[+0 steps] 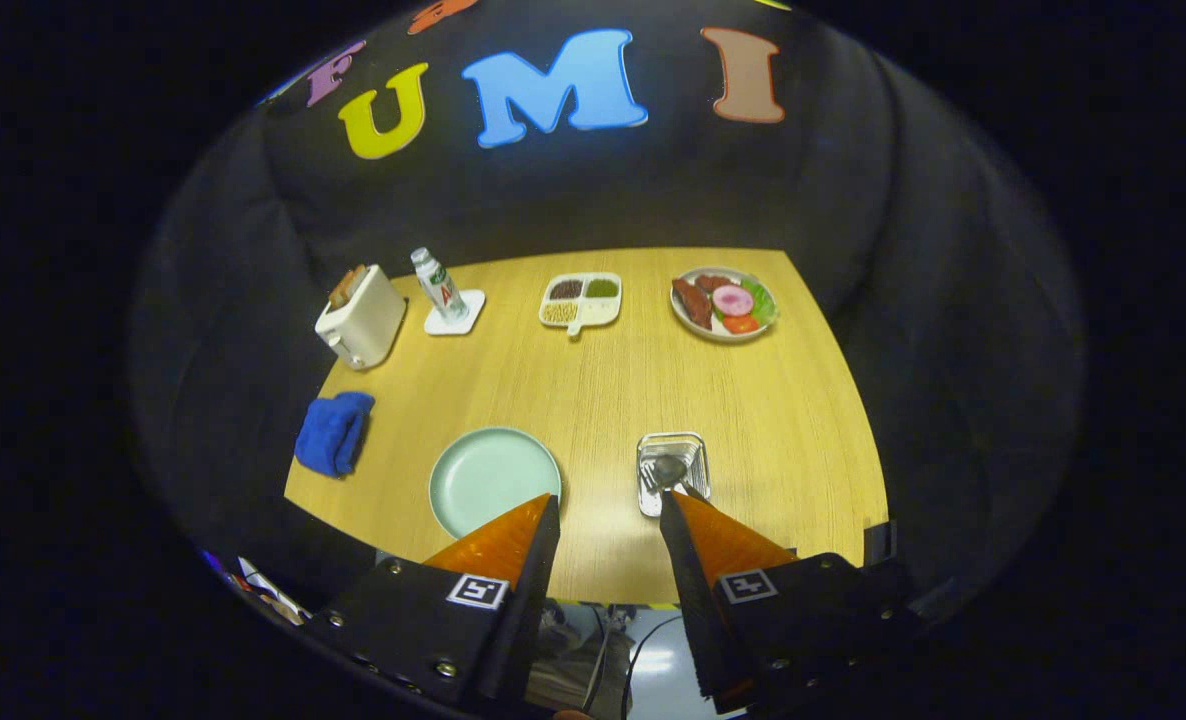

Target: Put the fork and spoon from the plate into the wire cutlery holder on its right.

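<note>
The plate, just ahead of the left finger, lies bare, while the spoon and fork sit in the holder just ahead of the right finger, as the task wants. The tongs hang released, grasping nothing. Beyond them stand a toaster, bottle and food dishes; a cloth lies left; nothing blocks the way.

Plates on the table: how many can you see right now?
2. A pale green plate, bare, just ahead of the open jaws beside the wire cutlery holder; a plate of food at the table's far side, beyond the holder.

Fork and spoon seemingly inside wire holder, beyond spread tool.
</note>
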Demonstrator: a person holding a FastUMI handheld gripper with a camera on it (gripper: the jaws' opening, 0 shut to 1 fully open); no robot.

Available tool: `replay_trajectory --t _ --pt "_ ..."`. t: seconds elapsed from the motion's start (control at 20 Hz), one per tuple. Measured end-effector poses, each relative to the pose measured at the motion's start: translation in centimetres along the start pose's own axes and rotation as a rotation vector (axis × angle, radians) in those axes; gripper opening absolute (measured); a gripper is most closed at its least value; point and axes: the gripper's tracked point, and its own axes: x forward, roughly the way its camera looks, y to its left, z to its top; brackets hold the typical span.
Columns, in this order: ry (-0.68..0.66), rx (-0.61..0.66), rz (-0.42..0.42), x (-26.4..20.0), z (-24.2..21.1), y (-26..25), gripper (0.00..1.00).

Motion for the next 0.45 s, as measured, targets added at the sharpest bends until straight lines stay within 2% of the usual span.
replay_trajectory --t 0.25,0.35,0.45 --pt "-0.463 -0.047 -0.113 -5.2 5.6 3.2 0.62" --pt "-0.596 -0.086 -0.147 -7.3 6.9 4.3 0.62" --pt "-0.666 -0.147 -0.160 -8.7 6.9 6.1 0.63"
